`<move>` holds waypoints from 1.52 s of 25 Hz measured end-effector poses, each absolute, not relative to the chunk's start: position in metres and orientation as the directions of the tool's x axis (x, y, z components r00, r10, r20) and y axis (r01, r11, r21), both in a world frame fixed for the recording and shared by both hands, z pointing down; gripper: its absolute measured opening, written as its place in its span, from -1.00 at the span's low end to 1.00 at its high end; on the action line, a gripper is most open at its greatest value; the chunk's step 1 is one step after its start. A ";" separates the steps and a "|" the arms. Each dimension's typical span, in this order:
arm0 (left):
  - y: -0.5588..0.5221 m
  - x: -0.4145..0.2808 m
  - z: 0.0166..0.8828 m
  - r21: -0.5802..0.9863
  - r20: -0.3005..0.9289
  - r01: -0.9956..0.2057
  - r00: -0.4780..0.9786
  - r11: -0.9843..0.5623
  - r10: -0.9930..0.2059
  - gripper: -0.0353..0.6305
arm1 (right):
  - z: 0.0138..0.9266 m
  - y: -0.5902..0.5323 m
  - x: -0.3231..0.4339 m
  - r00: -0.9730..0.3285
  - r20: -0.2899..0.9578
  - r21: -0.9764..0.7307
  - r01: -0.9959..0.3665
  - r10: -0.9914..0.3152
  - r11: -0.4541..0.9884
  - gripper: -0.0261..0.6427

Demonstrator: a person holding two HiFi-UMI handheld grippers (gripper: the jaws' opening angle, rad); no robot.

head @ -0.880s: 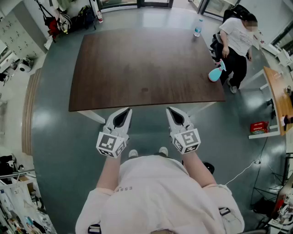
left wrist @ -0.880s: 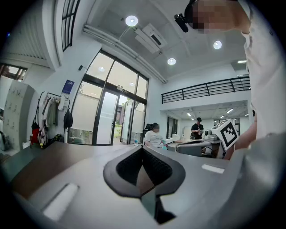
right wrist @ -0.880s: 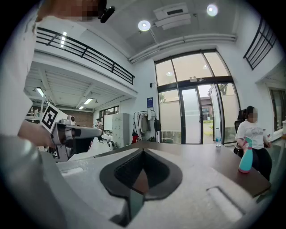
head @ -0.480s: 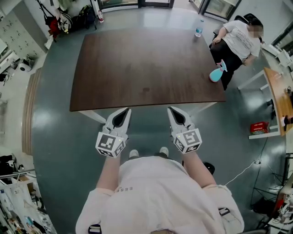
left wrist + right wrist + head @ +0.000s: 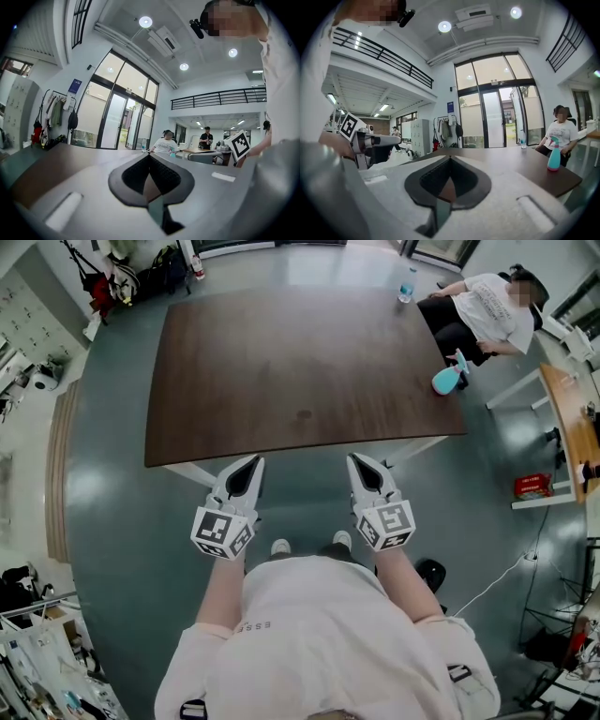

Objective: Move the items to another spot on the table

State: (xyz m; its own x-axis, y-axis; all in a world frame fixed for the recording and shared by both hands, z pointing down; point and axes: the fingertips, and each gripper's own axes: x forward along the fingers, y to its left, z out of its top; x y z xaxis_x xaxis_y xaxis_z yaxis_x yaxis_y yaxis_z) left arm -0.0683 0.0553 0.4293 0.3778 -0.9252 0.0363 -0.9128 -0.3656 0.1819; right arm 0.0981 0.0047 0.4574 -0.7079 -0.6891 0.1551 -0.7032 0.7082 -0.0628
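Observation:
A dark brown table (image 5: 300, 362) fills the middle of the head view. A teal spray bottle (image 5: 448, 377) stands at its right edge, also in the right gripper view as the spray bottle (image 5: 553, 156). A clear water bottle (image 5: 406, 285) stands at the far right corner, seen small as the water bottle (image 5: 523, 140). My left gripper (image 5: 251, 463) and right gripper (image 5: 358, 461) hover side by side just short of the table's near edge, both shut with nothing between the jaws. Tips meet in the left gripper (image 5: 149, 155) view and the right gripper (image 5: 450, 159) view.
A person in a white shirt (image 5: 487, 313) sits on a chair at the table's right side, close to the spray bottle. A wooden desk (image 5: 570, 427) and a red box (image 5: 532, 486) are at the right. Bags and clutter (image 5: 122, 273) lie beyond the far left corner.
The person at the right has gone from standing to sitting beside the table. Both grippers stay near the table's front edge, barely shifted.

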 end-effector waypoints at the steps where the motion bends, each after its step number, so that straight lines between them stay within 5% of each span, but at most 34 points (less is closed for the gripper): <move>1: 0.056 -0.071 0.430 0.183 0.036 -0.909 0.386 -0.374 -0.922 -0.87 | 0.458 0.006 0.096 -0.702 0.158 -0.062 -0.709 -0.695 0.702 -0.95; 19: 0.020 -0.049 0.451 0.218 0.040 -0.858 0.485 -0.466 -0.874 -0.87 | 0.475 -0.022 0.114 -0.623 0.177 -0.062 -0.780 -0.762 0.623 -0.95; 38: -0.196 0.160 0.438 0.201 0.006 -0.861 0.477 -0.466 -0.879 -0.87 | 0.474 -0.229 0.329 -0.629 0.194 -0.015 -0.769 -0.753 0.639 -0.95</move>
State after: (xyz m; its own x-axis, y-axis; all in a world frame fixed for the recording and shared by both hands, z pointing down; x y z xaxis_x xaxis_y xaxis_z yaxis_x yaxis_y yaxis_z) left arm 0.1598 -0.1964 0.4381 0.4770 -0.8789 0.0063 -0.8615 -0.4662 0.2013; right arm 0.3291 -0.2286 0.4739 -0.6290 -0.7529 0.1940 -0.7692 0.6388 -0.0150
